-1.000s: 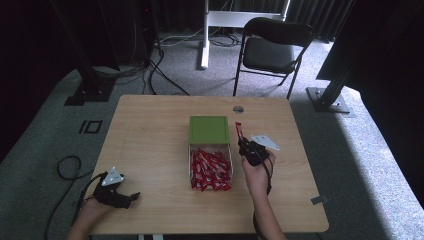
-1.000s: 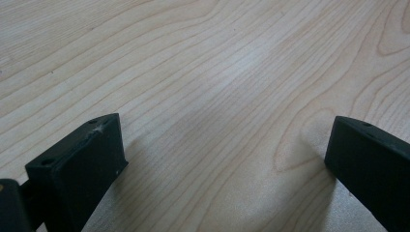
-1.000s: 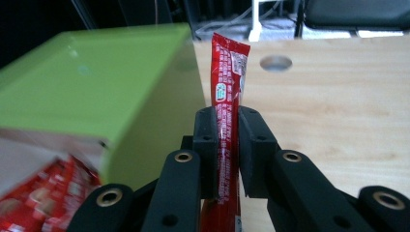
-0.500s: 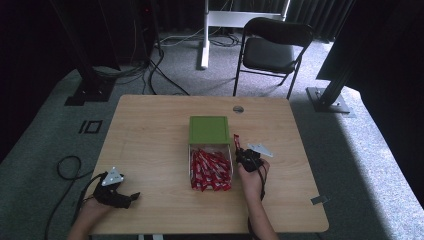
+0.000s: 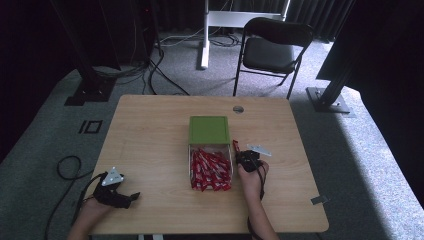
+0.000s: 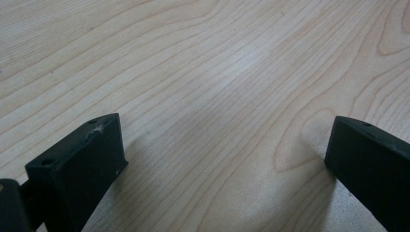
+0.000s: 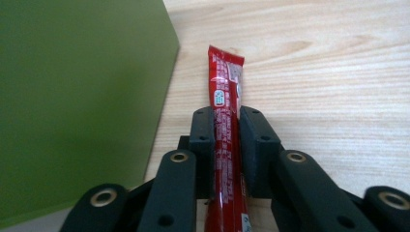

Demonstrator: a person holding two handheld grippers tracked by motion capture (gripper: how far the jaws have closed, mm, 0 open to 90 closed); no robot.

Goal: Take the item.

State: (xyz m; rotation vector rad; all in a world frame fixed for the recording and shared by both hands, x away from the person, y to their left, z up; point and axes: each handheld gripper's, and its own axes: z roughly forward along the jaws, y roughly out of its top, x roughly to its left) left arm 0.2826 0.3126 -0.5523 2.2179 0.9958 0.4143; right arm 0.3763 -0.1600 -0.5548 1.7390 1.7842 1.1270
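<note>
Lower now, right gripper (image 7: 226,140) (clamping red packet (image 7: 226,96)) beside box (image 5: 209,130).

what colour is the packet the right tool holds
Red with small white print, the stick packet shows best in the right gripper view.

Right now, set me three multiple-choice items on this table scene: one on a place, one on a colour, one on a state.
1. Where does the clear open box of red stick sachets sit?
A. Just in front of the green lid
B. At the table's far left corner
C. On the folding chair

2. What colour is the slim sachet in the right claw?
A. Blue
B. Red
C. Yellow

3. How does the left claw stand?
A. Shut on a sachet
B. Shut on nothing
C. Open over bare wooden tabletop

Answers: 1 A, the high view shows the box directly below the lid, near the table's middle; 2 B, the right gripper view shows red wrapping; 3 C, its jaws stand wide apart with only wood between.
</note>
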